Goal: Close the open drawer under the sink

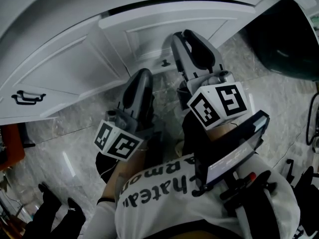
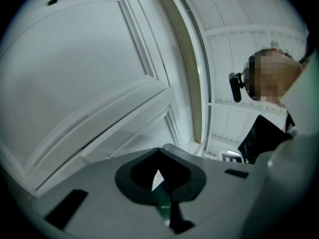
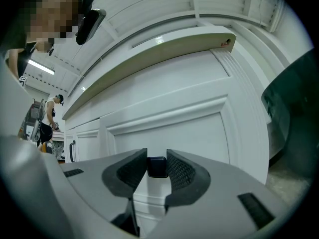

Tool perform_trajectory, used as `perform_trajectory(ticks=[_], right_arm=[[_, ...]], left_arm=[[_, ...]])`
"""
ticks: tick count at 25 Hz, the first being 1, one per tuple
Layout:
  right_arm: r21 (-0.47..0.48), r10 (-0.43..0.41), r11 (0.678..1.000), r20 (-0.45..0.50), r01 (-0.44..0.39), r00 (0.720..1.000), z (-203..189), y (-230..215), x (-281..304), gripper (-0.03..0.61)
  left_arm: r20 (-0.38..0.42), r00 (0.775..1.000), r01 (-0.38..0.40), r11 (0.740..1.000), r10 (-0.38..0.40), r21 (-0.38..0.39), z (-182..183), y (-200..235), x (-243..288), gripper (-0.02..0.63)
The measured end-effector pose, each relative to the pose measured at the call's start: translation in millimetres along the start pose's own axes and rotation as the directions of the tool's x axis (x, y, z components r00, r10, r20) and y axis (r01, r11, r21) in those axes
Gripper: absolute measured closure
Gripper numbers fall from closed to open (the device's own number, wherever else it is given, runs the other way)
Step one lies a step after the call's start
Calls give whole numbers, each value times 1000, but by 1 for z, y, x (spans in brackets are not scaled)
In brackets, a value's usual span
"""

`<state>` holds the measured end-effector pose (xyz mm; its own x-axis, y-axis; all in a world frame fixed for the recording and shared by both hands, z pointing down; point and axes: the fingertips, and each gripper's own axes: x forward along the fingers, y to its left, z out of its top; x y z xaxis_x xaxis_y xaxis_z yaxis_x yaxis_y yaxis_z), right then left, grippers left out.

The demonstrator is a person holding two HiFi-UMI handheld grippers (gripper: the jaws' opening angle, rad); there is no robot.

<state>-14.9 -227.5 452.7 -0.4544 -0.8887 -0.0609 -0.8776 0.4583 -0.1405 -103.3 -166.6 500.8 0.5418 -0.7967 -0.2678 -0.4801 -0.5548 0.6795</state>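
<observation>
The right gripper [image 3: 156, 159] is closing its 2 jaws on a small dark square knob [image 3: 157, 167], with a ribbed pad pressing on each side of it. The knob is sitting on the white panelled front of the drawer [image 3: 169, 128], which is lying directly ahead of this gripper and just below the beige countertop edge [image 3: 149, 51]. In the head view a thin dark slit is showing along the top of the drawer front (whether it is fully pushed in is hard to tell).

The left gripper [image 2: 160, 153] is keeping its jaws together, tips meeting, with nothing between them. It is pointing at a white cabinet door [image 2: 84, 73] beside the drawer and is tilting slightly upward.

From above, the 2 grippers are sitting side by side, the right one reaching further toward the cabinet. Each is carrying a cube with black and white square markers, and a person's white printed shirt [image 1: 164, 203] is filling the bottom of that view.

A black bar handle [image 1: 27, 97] is showing on a door further left. A grey marbled floor [image 1: 75, 148] is running under the cabinet, and a dark rounded object [image 1: 286, 39] is standing at the right.
</observation>
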Motion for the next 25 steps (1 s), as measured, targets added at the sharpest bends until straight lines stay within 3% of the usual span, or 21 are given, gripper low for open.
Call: perform_trajectory(ticks=[6,25], right_arm=[[-18,-3,1000,15,4,1000,1,0,0,451],[-34,-39,999,7,39,999,-2,-4,11,448]], left_arm=[[-15,1000,-1,997,2,79,-3,6,5,606],[-5,1000,-4,999,5,54,0,21,13,606]])
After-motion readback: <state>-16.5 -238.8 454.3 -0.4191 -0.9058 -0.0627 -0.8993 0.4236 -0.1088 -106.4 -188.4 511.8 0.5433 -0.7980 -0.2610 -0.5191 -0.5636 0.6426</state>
